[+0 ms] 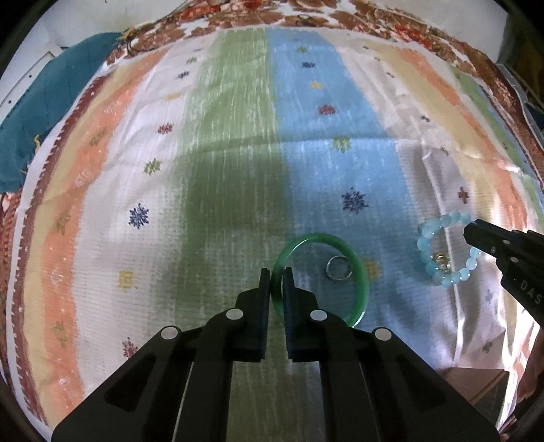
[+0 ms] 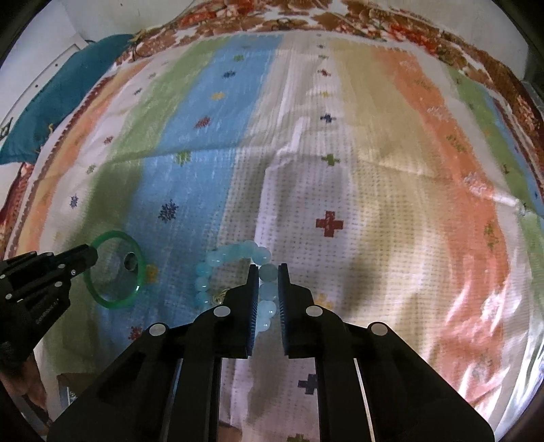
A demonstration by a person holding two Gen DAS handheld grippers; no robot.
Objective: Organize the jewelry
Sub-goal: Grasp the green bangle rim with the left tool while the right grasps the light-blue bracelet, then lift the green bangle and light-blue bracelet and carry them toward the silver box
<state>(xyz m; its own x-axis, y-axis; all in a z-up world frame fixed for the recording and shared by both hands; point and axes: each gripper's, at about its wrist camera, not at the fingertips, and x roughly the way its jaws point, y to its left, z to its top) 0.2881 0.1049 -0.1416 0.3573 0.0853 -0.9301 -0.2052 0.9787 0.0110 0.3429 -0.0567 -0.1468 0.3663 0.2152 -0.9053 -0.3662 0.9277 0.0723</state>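
A green bangle point(image 1: 360, 272) lies on the striped cloth, and my left gripper point(image 1: 276, 272) is shut on its left rim. A small silver ring point(image 1: 337, 268) lies inside the bangle. A light blue bead bracelet point(image 1: 429, 244) lies to the right with a small gold ring point(image 1: 442, 260) inside it. My right gripper point(image 2: 267, 268) is shut on the bead bracelet point(image 2: 217, 258), with beads between its fingers. The right wrist view also shows the bangle point(image 2: 136, 251) and my left gripper point(image 2: 91, 255) at the left.
A striped cloth point(image 1: 238, 153) with small flower marks covers the surface, with a brown floral border point(image 1: 391, 27) at the back. A teal cloth point(image 1: 51, 102) lies at the back left. A cardboard piece point(image 1: 476, 384) shows at the near right edge.
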